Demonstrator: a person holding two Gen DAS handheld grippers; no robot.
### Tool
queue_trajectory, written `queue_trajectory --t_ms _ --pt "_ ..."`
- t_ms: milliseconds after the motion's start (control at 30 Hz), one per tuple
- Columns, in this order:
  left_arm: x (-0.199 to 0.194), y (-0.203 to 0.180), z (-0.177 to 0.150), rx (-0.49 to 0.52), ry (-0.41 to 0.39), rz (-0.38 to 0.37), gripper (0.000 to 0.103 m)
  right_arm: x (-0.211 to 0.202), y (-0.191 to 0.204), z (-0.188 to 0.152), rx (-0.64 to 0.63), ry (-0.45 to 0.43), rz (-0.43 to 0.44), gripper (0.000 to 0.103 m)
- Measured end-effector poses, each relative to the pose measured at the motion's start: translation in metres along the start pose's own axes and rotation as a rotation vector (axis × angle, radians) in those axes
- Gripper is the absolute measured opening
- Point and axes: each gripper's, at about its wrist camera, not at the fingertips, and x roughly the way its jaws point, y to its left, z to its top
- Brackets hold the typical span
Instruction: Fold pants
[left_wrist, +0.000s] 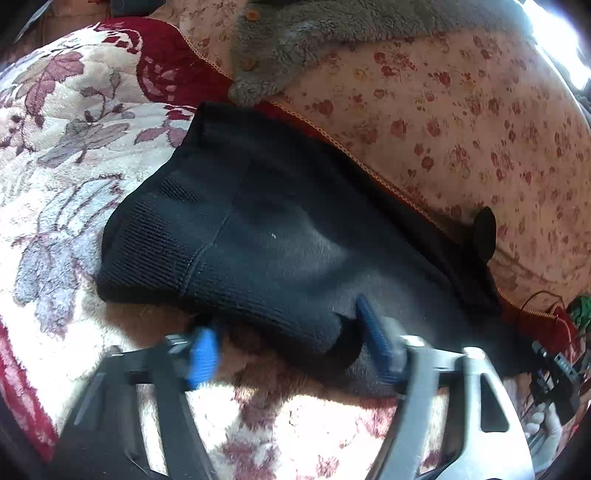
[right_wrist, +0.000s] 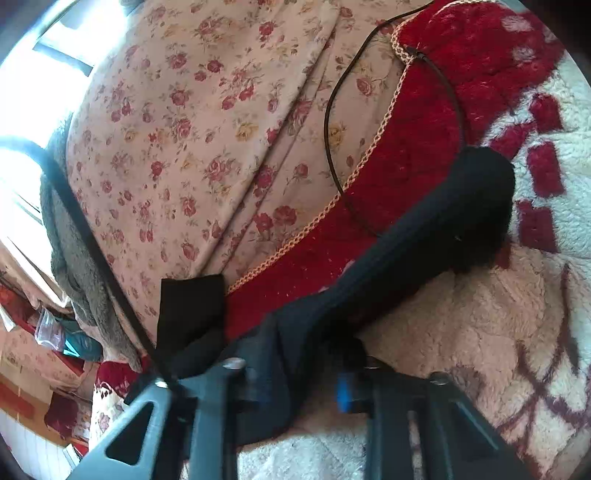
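The black pants (left_wrist: 280, 236) lie on a fluffy white and red floral blanket (left_wrist: 66, 155). The ribbed waistband end points left in the left wrist view. My left gripper (left_wrist: 291, 343) is open at the pants' near edge, its right blue pad (left_wrist: 373, 339) against the fabric and its left blue pad (left_wrist: 203, 354) off it. In the right wrist view a pant leg (right_wrist: 424, 229) stretches away to the upper right. My right gripper (right_wrist: 295, 384) has black fabric bunched between its fingers; the left pad is hidden by cloth.
A pink rose-print quilt (left_wrist: 461, 122) lies beyond the pants, with a grey fleece garment (left_wrist: 303, 40) on it. A thin dark cable (right_wrist: 332, 147) runs over the quilt and the red border. A bright window (right_wrist: 48, 66) is at the left. Clutter sits at the lower left (right_wrist: 55, 343).
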Motion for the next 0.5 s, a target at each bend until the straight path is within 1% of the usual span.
queue_trajectory --t_ms 33,67,100,167,300,433,500 --pt "0.003 0.000 0.001 0.005 0.016 -0.007 0.024 -0.002 0.001 -0.001 -0.007 -0.012 0.004 0.009" --pt "0.006 0.001 0.002 0.012 0.037 -0.018 0.019 -0.004 0.002 -0.001 -0.014 -0.020 0.005 0.008" --pt "0.007 0.002 0.002 0.013 0.041 -0.028 0.017 -0.008 0.004 -0.002 -0.029 -0.030 0.008 0.006" --pt "0.004 0.000 0.002 0.035 0.031 -0.035 0.012 -0.016 0.009 -0.003 -0.056 -0.048 0.007 0.005" --pt "-0.011 -0.001 0.003 0.078 0.018 -0.058 0.010 -0.032 0.012 -0.008 -0.058 -0.064 0.032 0.005" --pt "-0.023 0.009 0.010 0.064 0.042 -0.093 0.009 -0.052 0.018 -0.018 -0.063 -0.070 0.055 0.005" --pt "-0.033 0.014 0.014 0.066 0.044 -0.099 0.009 -0.061 0.023 -0.024 -0.076 -0.064 0.066 0.005"
